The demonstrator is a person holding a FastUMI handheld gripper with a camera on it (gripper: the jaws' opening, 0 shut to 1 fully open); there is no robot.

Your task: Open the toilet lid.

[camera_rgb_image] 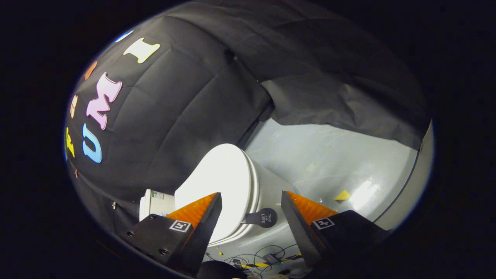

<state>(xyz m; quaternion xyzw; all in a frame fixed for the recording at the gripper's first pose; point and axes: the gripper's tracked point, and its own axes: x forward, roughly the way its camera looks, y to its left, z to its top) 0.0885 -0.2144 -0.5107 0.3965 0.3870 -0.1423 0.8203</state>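
Note:
A white toilet stands beyond my fingers, seen tilted. Its white lid lies down flat on the seat. A dark round tab sticks out from the lid's front rim, in the gap between my two fingers. My gripper is open, with one finger over the lid's near part and the other beside the bowl. Nothing is held between the fingers. The white tank shows behind the lid, partly hidden by one finger.
A pale glossy floor spreads around the toilet, with a small yellow marker on it. Loose cables and a small box lie on the floor near the fingers. Black cloth walls close in behind the toilet.

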